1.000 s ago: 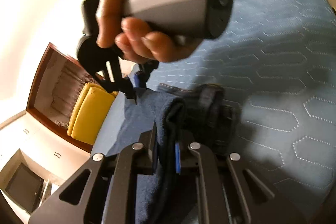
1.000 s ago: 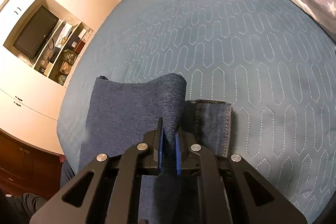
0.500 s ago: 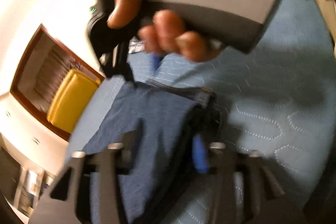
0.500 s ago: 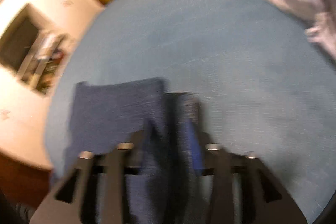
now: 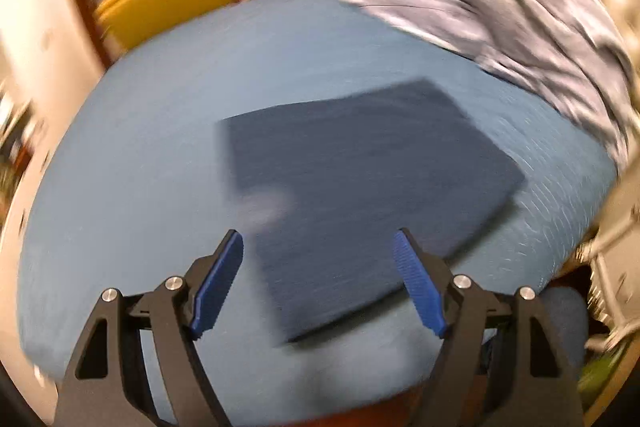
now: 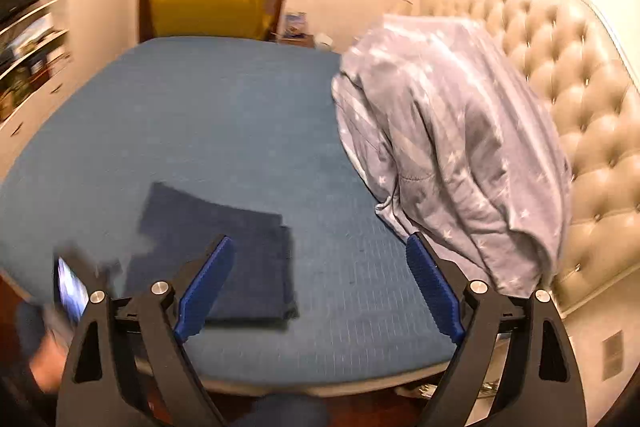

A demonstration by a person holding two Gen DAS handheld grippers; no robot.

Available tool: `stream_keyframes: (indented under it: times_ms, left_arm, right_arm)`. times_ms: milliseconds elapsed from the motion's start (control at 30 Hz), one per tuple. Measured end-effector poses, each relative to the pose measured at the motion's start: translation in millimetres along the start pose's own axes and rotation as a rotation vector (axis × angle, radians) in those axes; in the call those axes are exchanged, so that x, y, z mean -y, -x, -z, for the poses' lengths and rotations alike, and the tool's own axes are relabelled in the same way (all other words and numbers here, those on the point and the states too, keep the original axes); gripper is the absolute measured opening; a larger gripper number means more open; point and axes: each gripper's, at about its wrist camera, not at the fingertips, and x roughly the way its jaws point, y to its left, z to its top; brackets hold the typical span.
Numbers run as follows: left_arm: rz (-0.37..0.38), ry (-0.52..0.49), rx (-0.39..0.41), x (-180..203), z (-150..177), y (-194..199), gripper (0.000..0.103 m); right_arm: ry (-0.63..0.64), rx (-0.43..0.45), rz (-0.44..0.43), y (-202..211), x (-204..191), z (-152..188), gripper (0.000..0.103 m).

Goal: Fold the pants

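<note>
The dark blue pants (image 5: 360, 195) lie folded into a flat rectangle on the blue quilted bed (image 5: 160, 155). They also show in the right wrist view (image 6: 224, 251), near the bed's front left edge. My left gripper (image 5: 318, 283) is open and empty, above the near edge of the pants. My right gripper (image 6: 318, 287) is open and empty, raised above the bed to the right of the pants. Both views are motion-blurred.
A grey star-patterned duvet (image 6: 448, 147) is heaped at the right against a cream tufted headboard (image 6: 580, 99). A yellow chair (image 6: 208, 7) stands beyond the bed by a wooden door frame. Shelves (image 6: 24, 59) line the left wall.
Both grippers have opened, let go of the pants and pulled back and up. The pants now lie folded flat on the bed.
</note>
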Motion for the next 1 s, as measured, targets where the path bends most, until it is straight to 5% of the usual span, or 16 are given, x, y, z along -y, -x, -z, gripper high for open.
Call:
stream_keyframes:
  times_ms: [200, 367, 833, 1000]
  left_arm:
    - [-0.080, 0.189, 0.104, -124.3, -47.8, 116.5, 0.086]
    - [-0.151, 0.145, 0.195, -131.2, -47.4, 160.8, 0.091]
    - [-0.072, 0.100, 0.170, -97.2, -34.6, 138.6, 0.092]
    - [0.022, 0.103, 0.114, -68.4, -25.4, 109.0, 0.099]
  right_arm:
    - [0.038, -0.030, -0.074, 52.6, -11.4, 7.7, 0.084]
    - [0.038, 0.017, -0.116, 75.0, -18.8, 10.2, 0.084]
    - [0.069, 0.048, -0.150, 93.1, -35.8, 0.6, 0.085]
    - [0.016, 0.111, -0.184, 58.3, -40.3, 8.1, 0.089]
